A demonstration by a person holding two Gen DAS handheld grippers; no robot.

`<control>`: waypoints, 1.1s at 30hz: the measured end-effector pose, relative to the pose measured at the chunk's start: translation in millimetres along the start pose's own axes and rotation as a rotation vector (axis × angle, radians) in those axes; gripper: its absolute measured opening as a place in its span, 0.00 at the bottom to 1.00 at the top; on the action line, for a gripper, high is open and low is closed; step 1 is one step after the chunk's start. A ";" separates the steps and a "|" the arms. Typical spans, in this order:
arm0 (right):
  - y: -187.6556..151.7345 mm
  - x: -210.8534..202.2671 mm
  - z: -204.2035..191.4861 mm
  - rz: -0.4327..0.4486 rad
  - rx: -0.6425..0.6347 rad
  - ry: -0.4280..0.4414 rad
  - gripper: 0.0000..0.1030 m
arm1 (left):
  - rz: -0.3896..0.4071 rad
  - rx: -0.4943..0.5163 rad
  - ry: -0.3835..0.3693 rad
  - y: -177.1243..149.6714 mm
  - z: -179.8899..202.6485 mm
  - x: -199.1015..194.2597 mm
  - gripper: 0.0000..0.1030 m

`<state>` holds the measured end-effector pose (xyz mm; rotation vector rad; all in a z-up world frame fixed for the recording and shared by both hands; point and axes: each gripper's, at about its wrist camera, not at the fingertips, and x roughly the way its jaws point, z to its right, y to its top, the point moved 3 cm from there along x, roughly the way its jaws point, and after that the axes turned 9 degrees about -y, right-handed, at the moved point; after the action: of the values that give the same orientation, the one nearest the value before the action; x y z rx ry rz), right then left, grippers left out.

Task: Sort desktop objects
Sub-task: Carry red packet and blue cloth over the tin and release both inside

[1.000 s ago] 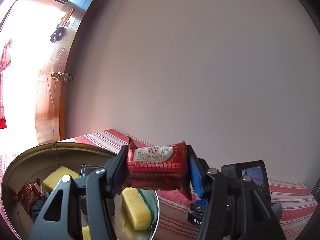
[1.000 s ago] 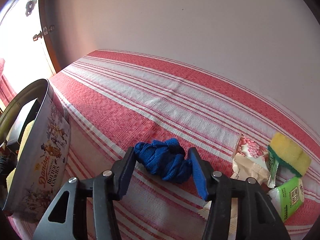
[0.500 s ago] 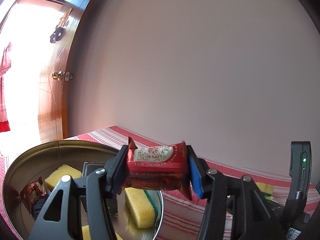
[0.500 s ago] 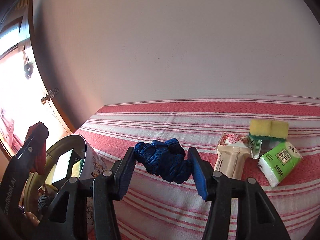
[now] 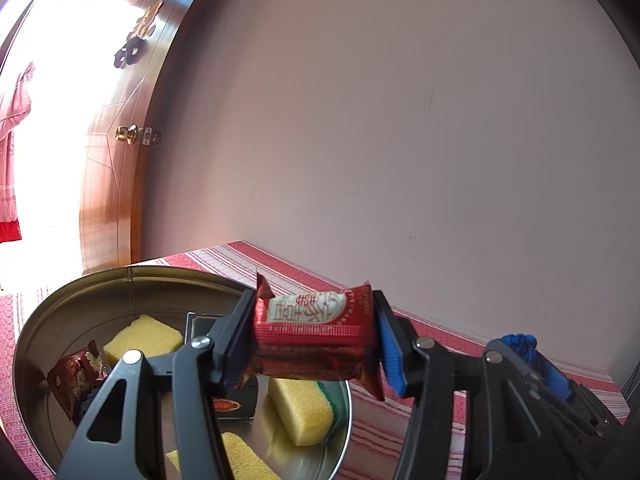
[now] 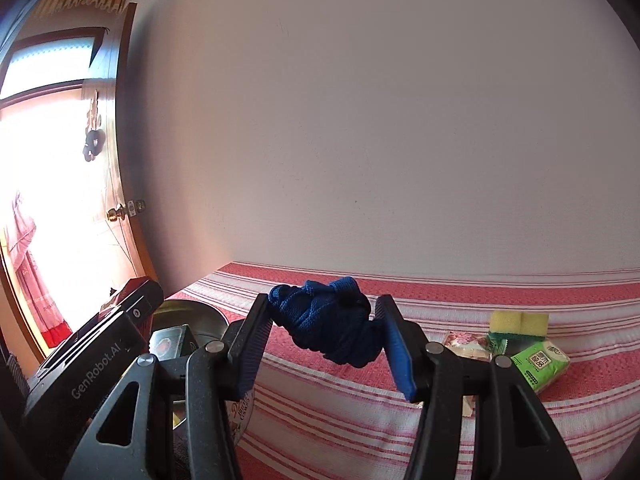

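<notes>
My left tongs [image 5: 316,344] clamp one red foil snack packet [image 5: 314,338], long axis left-right; my right tongs [image 6: 324,336] clamp one bunched blue woven cord [image 6: 328,330].

"GenRobot.AI" runs in pale letters along the black body of the left gripper [image 6: 94,364], seen at the lower left of the right wrist view. The red snack packet [image 5: 316,338] carries a pale oval with red Chinese characters, and the green tissue pack [image 6: 540,364] near the tablecloth's right edge bears a white label; neither is legible.
</notes>
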<state>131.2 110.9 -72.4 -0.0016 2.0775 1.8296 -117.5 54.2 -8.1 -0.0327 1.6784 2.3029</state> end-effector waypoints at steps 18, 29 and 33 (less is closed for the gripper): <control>-5.1 -41.6 -63.0 0.112 -0.224 0.082 0.54 | -0.035 0.069 0.176 7.9 -57.2 -42.8 0.53; 2.2 -22.2 -129.5 0.058 -0.132 0.160 0.55 | -0.044 0.051 0.314 16.8 -101.7 -45.3 0.53; -7.4 -13.6 -130.6 0.046 -0.152 0.150 0.55 | -0.061 0.052 0.355 18.1 -117.0 -41.7 0.53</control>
<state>110.0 -18.6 -64.3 -0.1354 2.0455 2.0682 -99.7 -69.4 -21.0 -0.5016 1.8690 2.3080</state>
